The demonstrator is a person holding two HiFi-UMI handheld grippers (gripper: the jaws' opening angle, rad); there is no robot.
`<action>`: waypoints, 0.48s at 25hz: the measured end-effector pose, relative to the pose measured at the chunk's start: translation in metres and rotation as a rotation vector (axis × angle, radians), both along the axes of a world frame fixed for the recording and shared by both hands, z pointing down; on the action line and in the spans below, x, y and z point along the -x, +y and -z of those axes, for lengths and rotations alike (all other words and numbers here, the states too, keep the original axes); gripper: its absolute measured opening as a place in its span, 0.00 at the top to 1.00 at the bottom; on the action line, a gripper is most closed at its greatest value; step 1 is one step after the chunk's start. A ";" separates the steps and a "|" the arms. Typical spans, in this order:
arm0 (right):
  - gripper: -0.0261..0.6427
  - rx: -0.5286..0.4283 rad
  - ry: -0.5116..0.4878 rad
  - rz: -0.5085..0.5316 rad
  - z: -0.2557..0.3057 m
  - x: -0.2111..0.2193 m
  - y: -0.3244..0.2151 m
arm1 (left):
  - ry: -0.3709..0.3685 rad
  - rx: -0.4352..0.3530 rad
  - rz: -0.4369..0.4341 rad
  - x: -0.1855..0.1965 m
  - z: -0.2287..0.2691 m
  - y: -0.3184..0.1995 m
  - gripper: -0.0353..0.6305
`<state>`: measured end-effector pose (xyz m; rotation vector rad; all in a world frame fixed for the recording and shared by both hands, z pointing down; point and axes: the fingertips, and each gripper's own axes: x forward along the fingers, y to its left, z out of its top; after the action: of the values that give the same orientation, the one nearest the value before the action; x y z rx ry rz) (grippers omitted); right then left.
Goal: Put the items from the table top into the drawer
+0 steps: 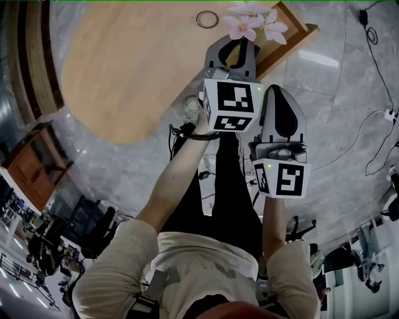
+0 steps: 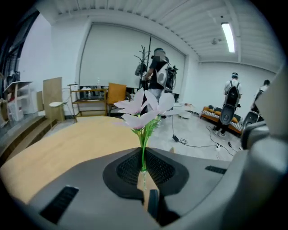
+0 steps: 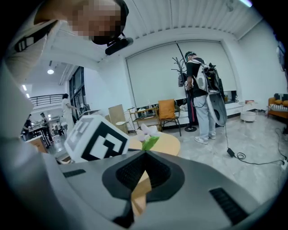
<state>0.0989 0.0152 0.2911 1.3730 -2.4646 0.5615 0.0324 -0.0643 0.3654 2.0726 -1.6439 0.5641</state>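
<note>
Left gripper [image 2: 144,173]: jaws are clamping tight on the thin green stem of the pink artificial flower [image 2: 145,110], whose blossoms are standing upright just beyond the fingertips. The flower is hanging in the air past the tips, near the edge of the round wooden table [image 1: 124,68]. Right gripper [image 3: 145,158]: jaws are sitting together with nothing between them, just beside the left gripper and behind its tips. A dark ring [image 1: 207,19] is lying on the table near the blossoms, apart from both grippers.
</note>
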 end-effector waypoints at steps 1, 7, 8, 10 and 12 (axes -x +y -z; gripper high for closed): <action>0.95 0.004 0.004 -0.030 -0.005 -0.014 -0.001 | 0.005 0.013 -0.032 -0.018 -0.014 -0.009 0.91; 0.95 0.028 0.034 -0.183 -0.038 -0.088 -0.004 | 0.010 0.135 -0.184 -0.091 -0.108 -0.047 0.91; 0.95 0.031 0.039 -0.202 -0.042 -0.096 -0.004 | 0.005 0.160 -0.209 -0.100 -0.123 -0.050 0.91; 0.95 0.035 0.041 -0.236 -0.047 -0.109 -0.004 | 0.000 0.210 -0.239 -0.111 -0.149 -0.055 0.91; 0.95 0.038 0.035 -0.261 -0.050 -0.118 -0.001 | -0.010 0.246 -0.248 -0.116 -0.167 -0.058 0.91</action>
<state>0.2169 0.0139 0.3408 1.6870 -2.2502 0.6305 0.1482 -0.1219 0.5321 2.1012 -1.2574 0.8150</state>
